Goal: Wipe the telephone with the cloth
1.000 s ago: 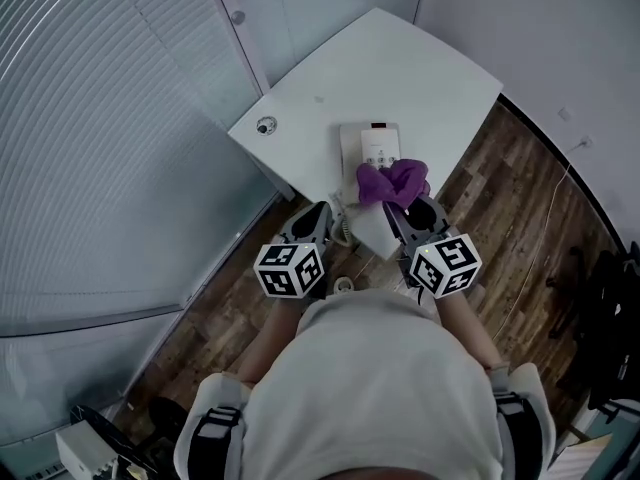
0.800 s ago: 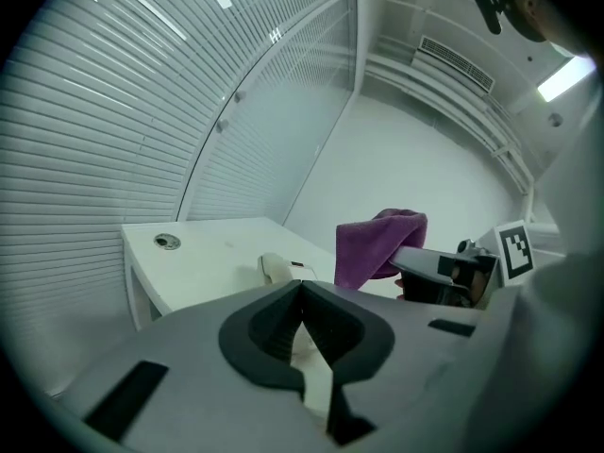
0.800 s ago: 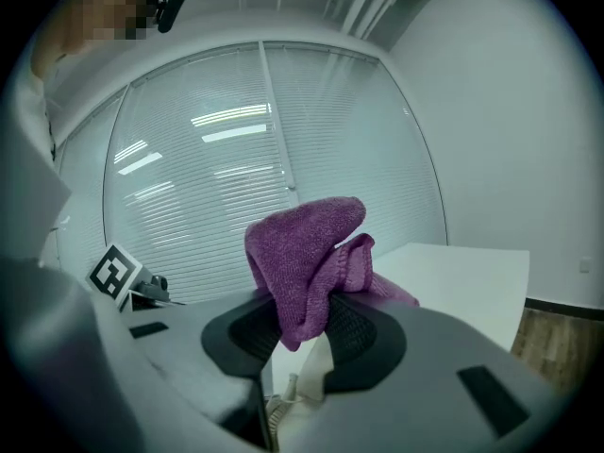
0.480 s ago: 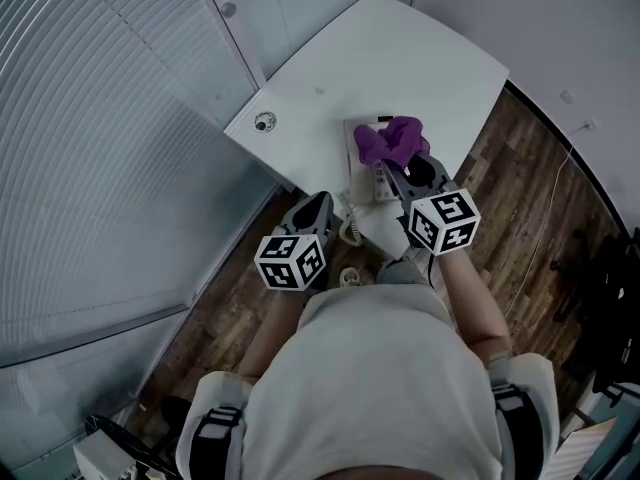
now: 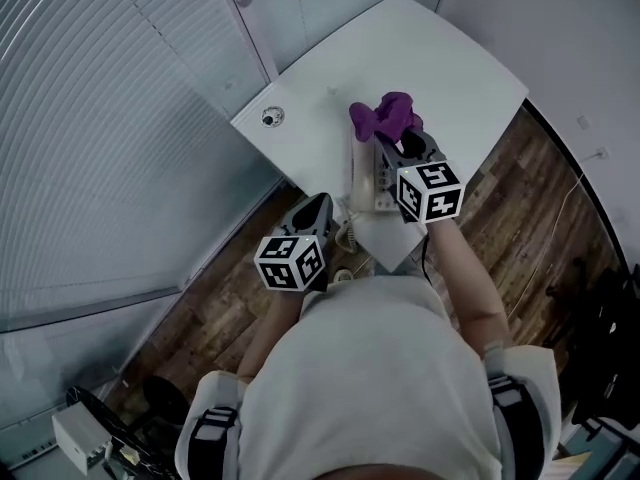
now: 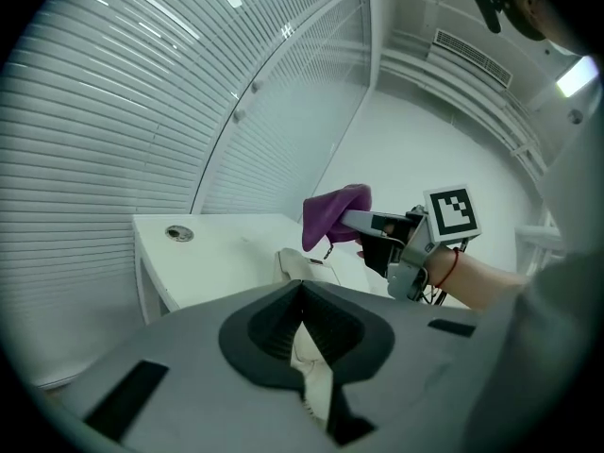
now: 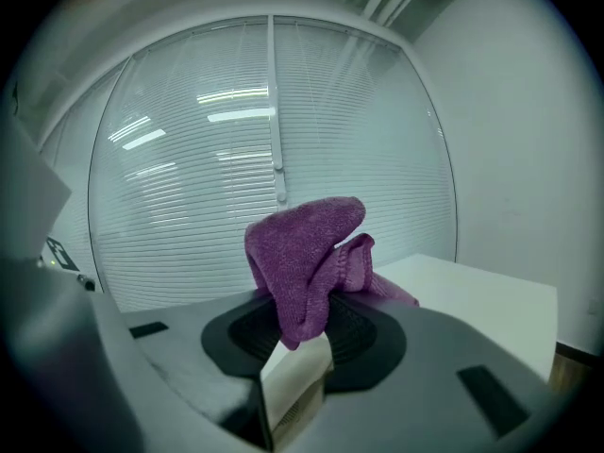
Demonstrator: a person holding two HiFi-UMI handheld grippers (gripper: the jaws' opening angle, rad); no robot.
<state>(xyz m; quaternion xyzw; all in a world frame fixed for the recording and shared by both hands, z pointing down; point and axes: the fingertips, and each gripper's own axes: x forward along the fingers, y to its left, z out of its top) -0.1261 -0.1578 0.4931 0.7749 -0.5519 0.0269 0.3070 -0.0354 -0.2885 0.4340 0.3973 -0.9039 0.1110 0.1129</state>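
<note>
Bunching out past the jaws of the right gripper (image 5: 392, 140), the purple cloth (image 5: 388, 114) is clamped between them over the far end of the telephone (image 5: 364, 183), which is set on the white table (image 5: 450, 58). The left gripper (image 5: 320, 206) is held with its jaws pressed together at the telephone's near end, beside the coiled cord (image 5: 345, 234).

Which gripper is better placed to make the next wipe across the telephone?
Right. The right gripper is shut on the purple cloth at the far end of the telephone; the left gripper is shut on its near end and carries no cloth.
</note>
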